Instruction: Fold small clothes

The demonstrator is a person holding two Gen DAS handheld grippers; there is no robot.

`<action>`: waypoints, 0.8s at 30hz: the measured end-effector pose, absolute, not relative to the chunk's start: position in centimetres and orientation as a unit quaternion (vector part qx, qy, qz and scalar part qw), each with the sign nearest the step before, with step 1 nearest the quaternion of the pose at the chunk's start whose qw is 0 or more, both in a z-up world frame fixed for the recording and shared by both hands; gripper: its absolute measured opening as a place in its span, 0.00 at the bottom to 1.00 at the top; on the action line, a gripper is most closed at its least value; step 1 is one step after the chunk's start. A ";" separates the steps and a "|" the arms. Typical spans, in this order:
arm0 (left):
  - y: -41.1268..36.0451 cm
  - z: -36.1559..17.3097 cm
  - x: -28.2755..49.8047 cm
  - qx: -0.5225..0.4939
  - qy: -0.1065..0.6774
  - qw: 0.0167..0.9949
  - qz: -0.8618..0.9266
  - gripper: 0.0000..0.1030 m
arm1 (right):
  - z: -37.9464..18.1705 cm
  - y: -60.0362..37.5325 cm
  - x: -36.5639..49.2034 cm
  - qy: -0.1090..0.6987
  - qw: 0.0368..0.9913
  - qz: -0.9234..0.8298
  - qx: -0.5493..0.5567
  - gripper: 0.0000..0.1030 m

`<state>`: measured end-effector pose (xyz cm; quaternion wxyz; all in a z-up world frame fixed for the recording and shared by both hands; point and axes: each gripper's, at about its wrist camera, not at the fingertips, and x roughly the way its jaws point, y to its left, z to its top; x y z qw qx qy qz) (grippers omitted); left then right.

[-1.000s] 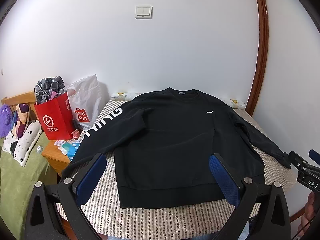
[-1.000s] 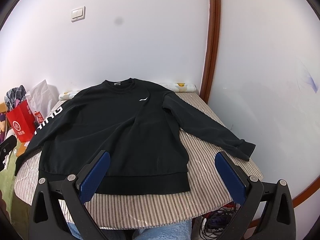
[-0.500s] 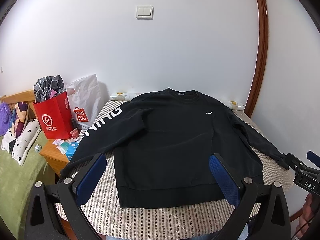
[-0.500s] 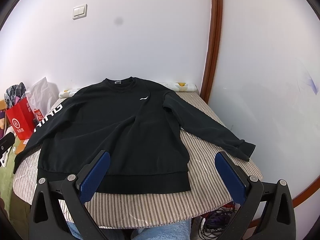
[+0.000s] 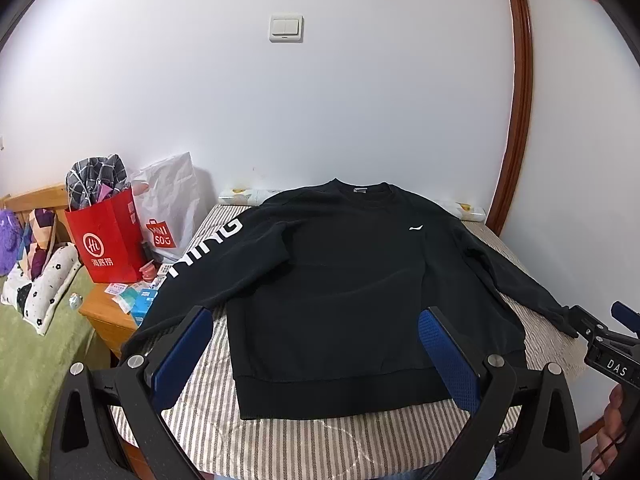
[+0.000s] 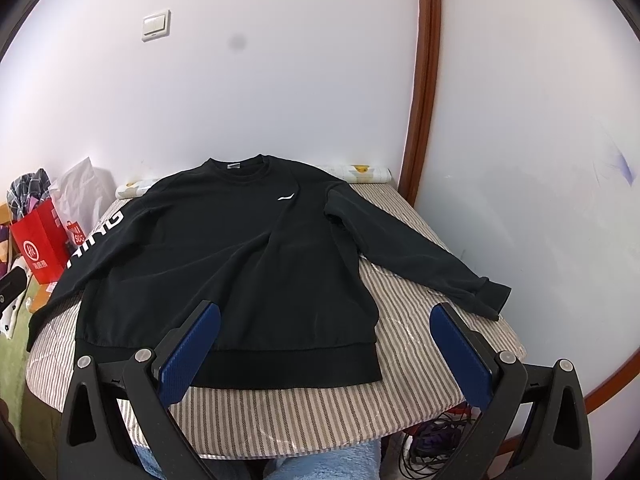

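Note:
A black sweatshirt lies flat and face up on a striped table, both sleeves spread out. White letters run down its left sleeve; the right sleeve's cuff rests near the table's right edge. My left gripper hovers open above the hem, holding nothing. Over the hem's right corner, my right gripper is also open and empty. The right gripper's tip shows at the right border of the left wrist view.
A red paper bag and a white shopping bag stand on a wooden nightstand left of the table. A green bed with cushions lies further left. Walls close the back and right; cables lie on the floor.
Both grippers have drifted only slightly; the views shift a little and the sweatshirt lies as before. Both stay open.

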<state>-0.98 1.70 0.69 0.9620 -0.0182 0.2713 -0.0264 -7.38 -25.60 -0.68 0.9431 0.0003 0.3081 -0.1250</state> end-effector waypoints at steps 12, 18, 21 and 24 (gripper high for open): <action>2.1 0.3 0.0 -0.038 0.261 0.963 -0.062 1.00 | -0.6 -25.9 -6.2 0.306 0.944 -0.124 0.018 1.00; 3.5 -1.4 1.9 -0.050 0.277 0.957 -0.064 1.00 | -1.3 -25.5 -4.3 0.311 0.943 -0.119 0.015 1.00; 4.5 -2.8 3.3 -0.060 0.295 0.952 -0.055 1.00 | -2.2 -25.5 -3.3 0.307 0.944 -0.124 0.015 1.00; 5.4 -4.5 4.5 -0.066 0.312 0.947 -0.044 1.00 | -3.7 -25.8 -1.8 0.318 0.940 -0.122 0.018 1.00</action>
